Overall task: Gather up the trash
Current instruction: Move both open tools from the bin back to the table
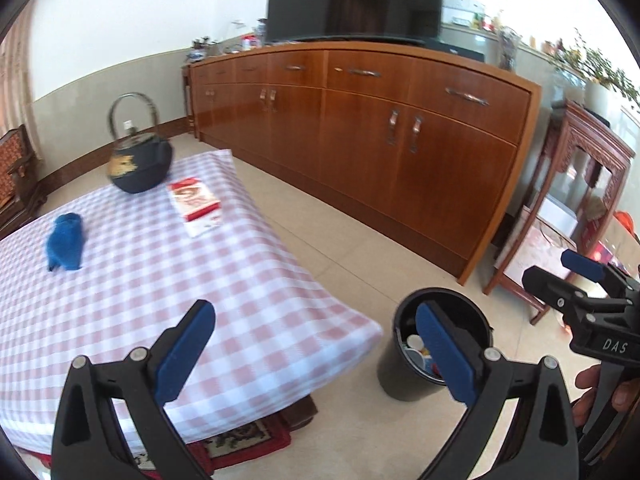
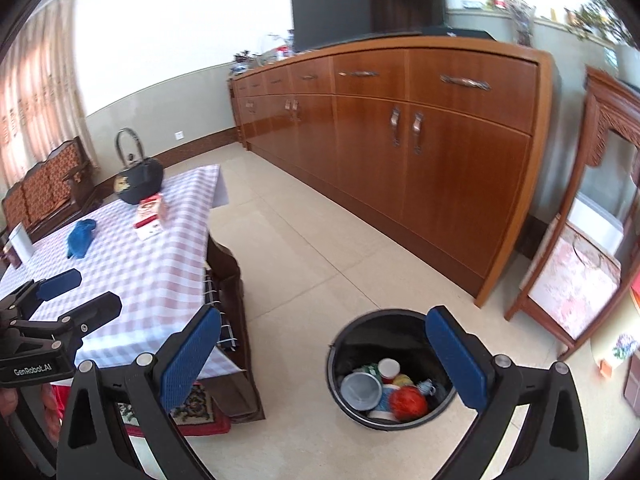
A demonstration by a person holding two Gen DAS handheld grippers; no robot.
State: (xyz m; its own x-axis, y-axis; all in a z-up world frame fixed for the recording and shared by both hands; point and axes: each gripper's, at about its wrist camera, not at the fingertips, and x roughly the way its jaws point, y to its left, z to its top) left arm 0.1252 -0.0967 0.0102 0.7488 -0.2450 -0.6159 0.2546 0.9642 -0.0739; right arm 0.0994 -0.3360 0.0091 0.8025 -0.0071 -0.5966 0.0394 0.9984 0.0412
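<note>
A black round bin (image 2: pixel 362 322) stands on the tiled floor beside the table and holds several pieces of trash, among them a red crumpled item (image 2: pixel 408 400), a metal cup (image 2: pixel 360 390) and a white cup (image 2: pixel 389 370). My right gripper (image 2: pixel 324 360) hangs open and empty above the bin. My left gripper (image 1: pixel 316 354) is open and empty over the table's near corner, with the bin (image 1: pixel 396 376) behind its right finger. A red-and-white box (image 1: pixel 196 204) and a blue cloth (image 1: pixel 64 242) lie on the checked tablecloth (image 1: pixel 160 272). Each gripper shows in the other's view: right gripper (image 1: pixel 546 267), left gripper (image 2: pixel 98 288).
A dark teapot (image 1: pixel 138 164) stands at the table's far end and a white box (image 2: pixel 20 242) at its left edge. A long wooden sideboard (image 1: pixel 360 140) with a TV (image 1: pixel 352 0) lines the wall. A carved side table (image 2: pixel 580 280) stands right of the bin. A rug (image 2: pixel 192 404) lies under the table.
</note>
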